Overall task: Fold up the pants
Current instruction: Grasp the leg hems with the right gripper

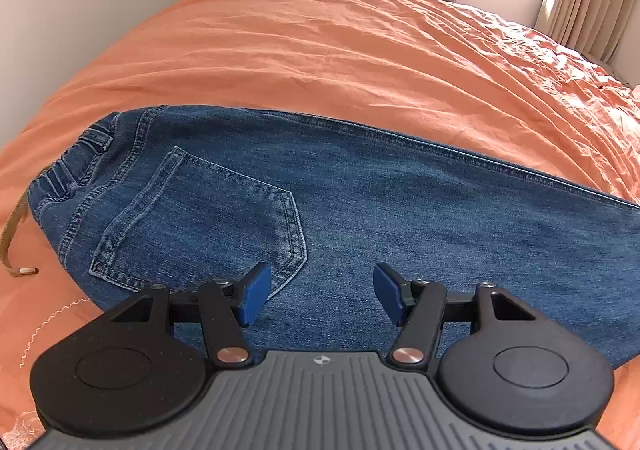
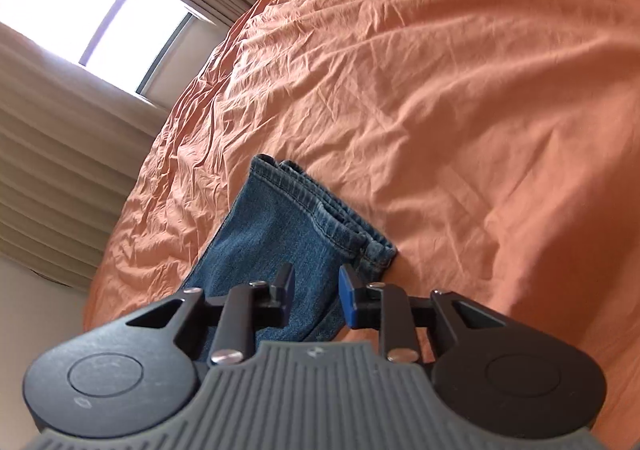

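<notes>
Blue jeans point(image 1: 360, 210) lie flat on the orange bedspread, folded lengthwise, back pocket point(image 1: 200, 222) up, waistband at the left, legs running off to the right. My left gripper point(image 1: 322, 292) is open and empty, just above the seat of the jeans beside the pocket. In the right wrist view the leg hems point(image 2: 316, 218) lie stacked on the bed. My right gripper point(image 2: 314, 300) is open and empty, hovering over the leg end just short of the hems.
The orange bedspread point(image 1: 320, 50) is wrinkled all around. A tan drawstring point(image 1: 12, 242) trails from the waistband at the left. A wall runs along the bed's left side; curtains and a bright window point(image 2: 88, 10) stand behind it.
</notes>
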`<action>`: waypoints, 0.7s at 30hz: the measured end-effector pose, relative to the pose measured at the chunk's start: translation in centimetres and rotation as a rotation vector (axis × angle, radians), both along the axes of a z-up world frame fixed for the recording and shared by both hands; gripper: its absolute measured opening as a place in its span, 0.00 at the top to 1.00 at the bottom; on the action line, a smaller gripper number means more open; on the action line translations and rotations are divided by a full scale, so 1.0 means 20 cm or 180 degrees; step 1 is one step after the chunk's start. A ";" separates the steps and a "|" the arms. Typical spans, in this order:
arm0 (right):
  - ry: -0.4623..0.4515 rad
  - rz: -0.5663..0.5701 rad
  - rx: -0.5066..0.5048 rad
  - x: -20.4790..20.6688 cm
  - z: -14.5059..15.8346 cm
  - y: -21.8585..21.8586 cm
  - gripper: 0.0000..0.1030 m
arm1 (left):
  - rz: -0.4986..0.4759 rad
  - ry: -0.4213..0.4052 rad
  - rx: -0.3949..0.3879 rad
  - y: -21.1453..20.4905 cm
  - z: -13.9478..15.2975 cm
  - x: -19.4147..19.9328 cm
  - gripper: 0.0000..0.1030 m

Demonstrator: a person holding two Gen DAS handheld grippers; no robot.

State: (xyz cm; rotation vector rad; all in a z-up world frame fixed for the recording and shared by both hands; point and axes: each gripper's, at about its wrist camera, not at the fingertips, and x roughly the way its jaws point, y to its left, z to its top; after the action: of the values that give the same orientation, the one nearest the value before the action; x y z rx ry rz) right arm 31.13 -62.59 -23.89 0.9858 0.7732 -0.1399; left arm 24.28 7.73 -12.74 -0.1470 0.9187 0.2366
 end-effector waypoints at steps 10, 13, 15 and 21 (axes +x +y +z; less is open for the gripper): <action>-0.0085 -0.0232 0.0301 0.07 -0.15 -0.07 1.00 | -0.0283 0.0012 -0.0058 -0.21 -0.06 0.08 0.45; -0.0410 -0.0099 0.0060 0.02 0.04 -0.06 1.00 | -0.0482 0.0094 -0.0149 -0.30 -0.08 0.14 0.51; -0.0409 -0.0038 -0.0131 0.01 0.10 -0.05 1.00 | -0.0653 0.0105 -0.0142 -0.38 -0.10 0.17 0.53; 0.0024 -0.0050 -0.0074 0.03 -0.12 -0.10 1.00 | -0.1103 0.0219 -0.0183 -0.62 -0.17 0.30 0.55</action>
State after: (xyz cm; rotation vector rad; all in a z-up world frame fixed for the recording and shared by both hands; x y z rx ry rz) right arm 31.67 -64.53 -26.29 0.9699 0.7694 -0.1662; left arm 30.35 -4.73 -16.14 -0.0310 1.0033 -0.1066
